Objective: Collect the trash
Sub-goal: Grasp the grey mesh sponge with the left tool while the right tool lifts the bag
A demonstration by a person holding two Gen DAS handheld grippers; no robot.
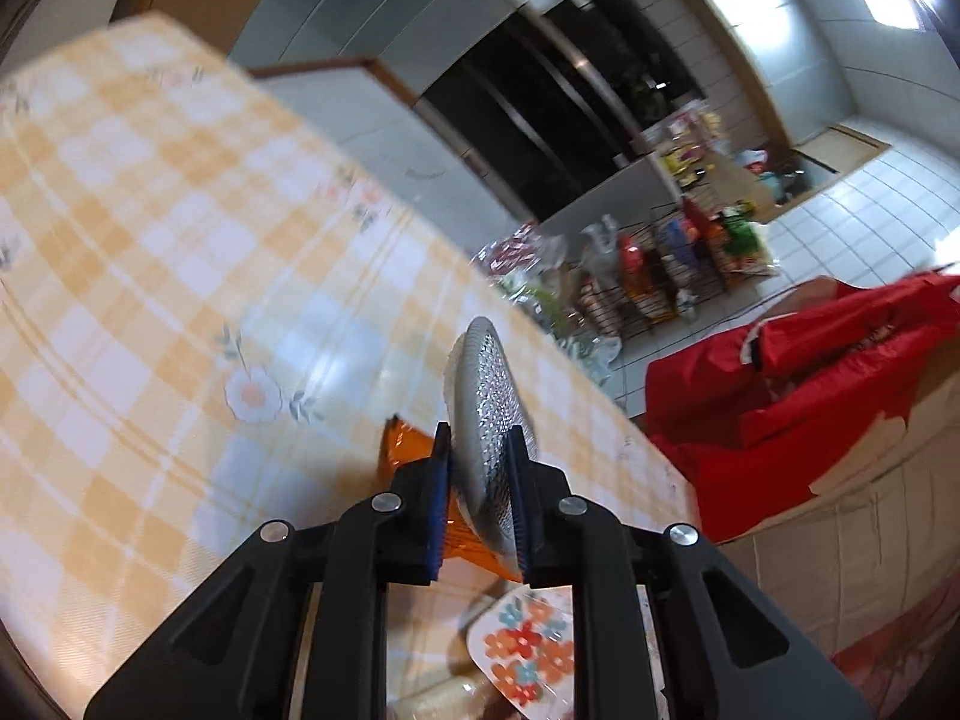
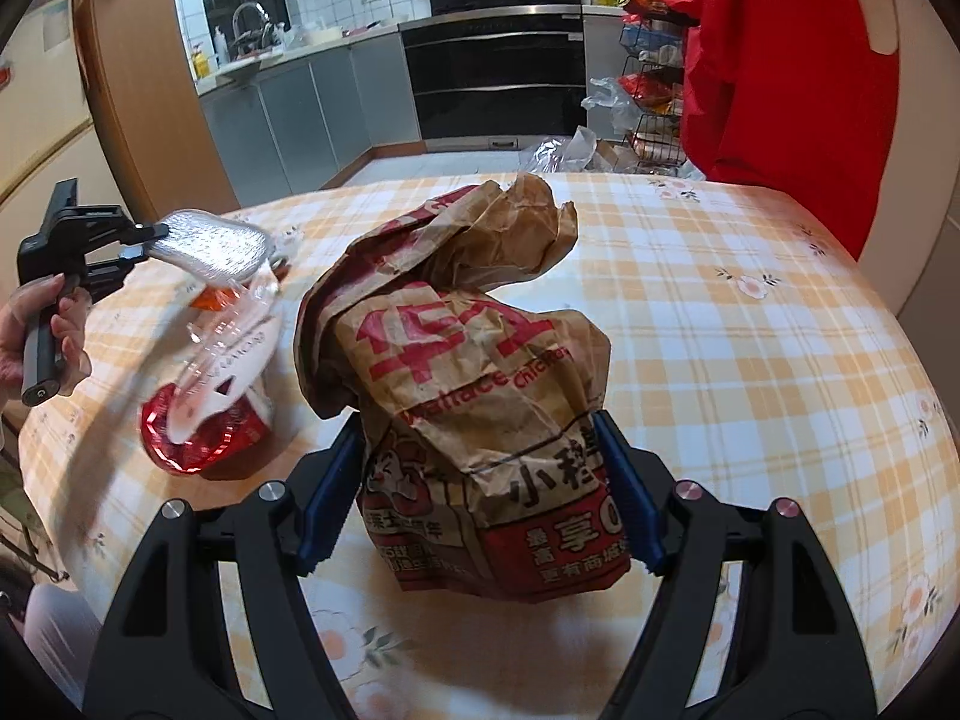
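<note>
Left claw: my left claw [image 1: 480, 450] is squeezed tight on a shiny silver wrapper [image 1: 489, 420]. The wrapper sticks up out of the blue pads, and an orange bit [image 1: 405, 444] peeks out beside it.
Left claw from the other side: I see it [image 2: 153, 243] far off to the left of my right claw, held by a hand [image 2: 36, 324], with the silver wrapper [image 2: 210, 252] poking out of its tip.
Right claw: my right claw [image 2: 480, 480] has its jaws wide, one on each side of the brown paper bag [image 2: 474, 360]. The blue pads [image 2: 327, 492] sit right at the sides of the bag. I think they are holding it, because the bag's bottom looks lifted off the cloth.
Bag: crumpled, with red writing, right in front of my right claw.
Red cup: a red cup [image 2: 204, 438] with a clear lid [image 2: 234, 330] lies on its side, to the left of the bag.
Table: the yellow check table [image 2: 750, 330] is under all of it.
</note>
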